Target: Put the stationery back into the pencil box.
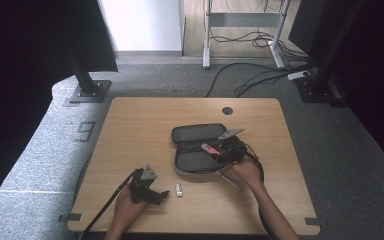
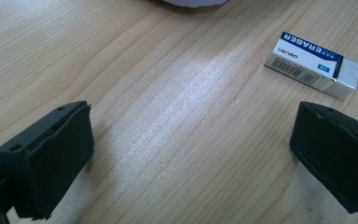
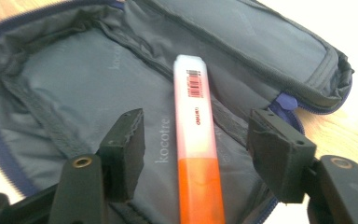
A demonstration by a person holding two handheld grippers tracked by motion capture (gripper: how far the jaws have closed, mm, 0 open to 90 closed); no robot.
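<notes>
A grey pencil case (image 1: pixel 196 134) lies unzipped and flat in the middle of the wooden table (image 1: pixel 140 125). My right gripper (image 1: pixel 213 151) hovers over its lower half. In the right gripper view the jaws of this gripper (image 3: pixel 198 122) stand open on either side of an orange highlighter (image 3: pixel 195 140), which rests on the case's lining (image 3: pixel 65 84); the pads do not touch it. My left gripper (image 1: pixel 159 195) sits near the table's front left, open, nothing between its fingers (image 2: pixel 51 158). A white eraser (image 2: pixel 313 64) in a blue-banded sleeve lies just ahead of it, to the right (image 1: pixel 179 190).
A thin pen (image 1: pixel 228 179) lies on the table by the right hand, below the case. A round cable hole (image 1: pixel 227 110) sits at the table's far edge. Black stands and cables lie on the floor behind the table.
</notes>
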